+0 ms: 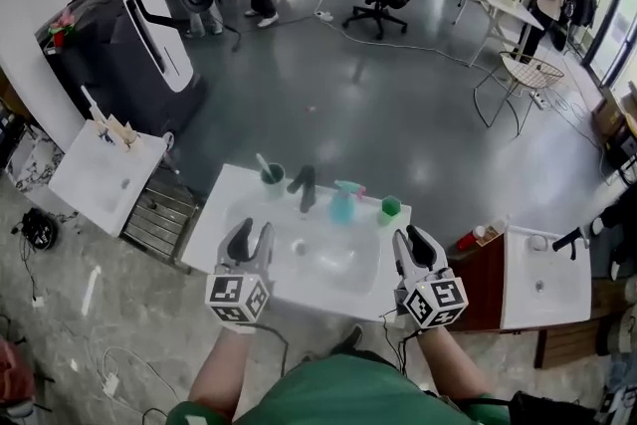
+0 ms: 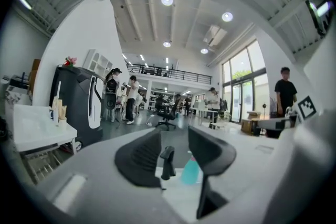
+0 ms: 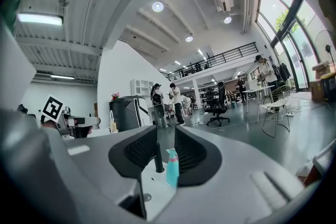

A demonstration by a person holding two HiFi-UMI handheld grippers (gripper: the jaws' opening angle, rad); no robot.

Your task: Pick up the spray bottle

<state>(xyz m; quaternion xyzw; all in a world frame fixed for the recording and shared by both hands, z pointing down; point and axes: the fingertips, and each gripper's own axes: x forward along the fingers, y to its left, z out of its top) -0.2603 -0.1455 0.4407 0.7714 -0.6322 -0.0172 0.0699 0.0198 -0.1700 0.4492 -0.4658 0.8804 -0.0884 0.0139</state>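
Note:
The teal spray bottle (image 1: 344, 201) with a pink trigger stands upright at the back rim of the white sink (image 1: 224, 214), right of the black faucet (image 1: 304, 186). My left gripper (image 1: 251, 234) hovers over the sink's near left part, open and empty. Over the near right corner my right gripper (image 1: 416, 242) is open too, holding nothing. In the left gripper view the bottle (image 2: 190, 171) shows far off through the gap of the left gripper (image 2: 174, 140), beside the faucet (image 2: 167, 161). The right gripper (image 3: 166, 136) frames the bottle (image 3: 172, 168) the same way.
A green cup (image 1: 390, 206) stands right of the bottle, and a dark cup with a toothbrush (image 1: 271, 174) left of the faucet. A second sink (image 1: 542, 279) is at the right and a white one (image 1: 100, 174) at the left. Behind are a black machine (image 1: 139, 45), chairs and people.

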